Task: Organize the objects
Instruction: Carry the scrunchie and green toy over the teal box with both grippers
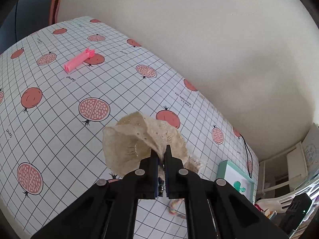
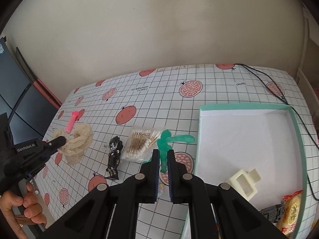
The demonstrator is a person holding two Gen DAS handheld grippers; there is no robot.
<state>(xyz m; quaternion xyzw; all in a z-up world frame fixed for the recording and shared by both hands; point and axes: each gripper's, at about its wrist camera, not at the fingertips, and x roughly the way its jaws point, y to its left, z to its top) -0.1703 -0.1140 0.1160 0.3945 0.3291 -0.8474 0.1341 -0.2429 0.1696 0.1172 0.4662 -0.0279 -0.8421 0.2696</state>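
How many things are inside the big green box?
3: a cream plastic piece on the box floor, a snack packet at the near corner, a dark thing beside it. More may hide behind the claw.

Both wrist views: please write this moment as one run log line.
left tongs: shut on lace scrunchie | right tongs: shut on green figure | box: open, cream part inside

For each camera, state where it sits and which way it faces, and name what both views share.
Left wrist: sits on the left gripper, facing along its fingers over the tablecloth toward the wall; black jaws pinch a cream lace scrunchie.
Right wrist: sits on the right gripper, facing the teal box; jaws shut on a green toy; the person's hand shows.
Shared: scrunchie, pink tube, box, tablecloth.
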